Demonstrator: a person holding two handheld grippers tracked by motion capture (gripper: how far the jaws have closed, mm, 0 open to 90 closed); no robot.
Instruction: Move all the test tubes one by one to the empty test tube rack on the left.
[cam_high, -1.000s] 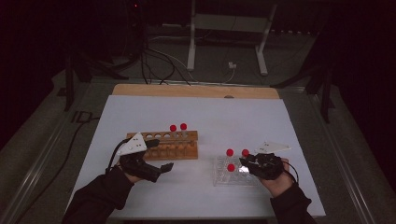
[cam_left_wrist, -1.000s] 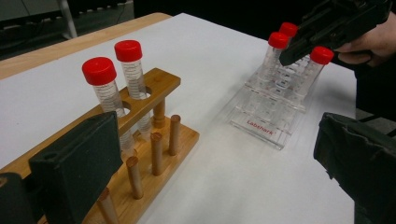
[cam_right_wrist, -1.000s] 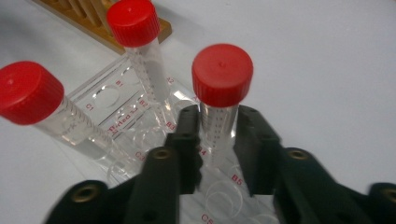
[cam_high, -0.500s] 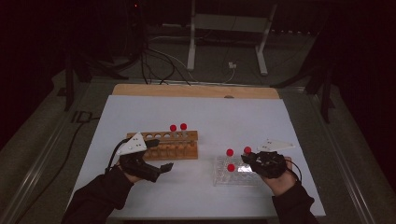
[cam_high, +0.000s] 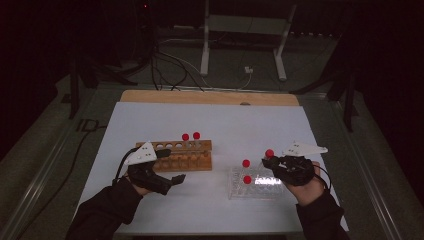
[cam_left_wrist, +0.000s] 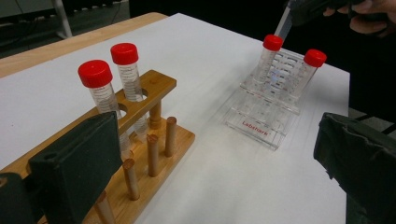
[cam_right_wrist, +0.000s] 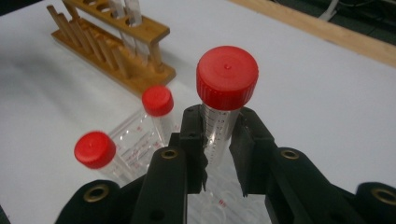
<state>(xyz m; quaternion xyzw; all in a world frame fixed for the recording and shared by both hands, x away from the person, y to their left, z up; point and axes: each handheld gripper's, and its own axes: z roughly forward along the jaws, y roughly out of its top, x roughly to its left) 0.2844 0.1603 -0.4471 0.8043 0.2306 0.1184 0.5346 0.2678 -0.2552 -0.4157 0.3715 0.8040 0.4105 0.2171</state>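
Note:
My right gripper is shut on a clear tube with a red cap, gripping it just below the cap and holding it upright above the clear plastic rack. In the high view the same gripper hangs over the rack's right end. Two more red-capped tubes stand in that rack. The wooden rack holds two red-capped tubes. My left gripper hovers open in front of the wooden rack, its jaws wide apart with nothing between them.
The racks stand on a white tabletop with a wooden strip along its far edge. Cables and metal stand legs lie on the dark floor beyond. Bare table surface lies between the two racks.
My right gripper has risen with the tube, drawing it up out of the clear rack. The left gripper has stayed where it was.

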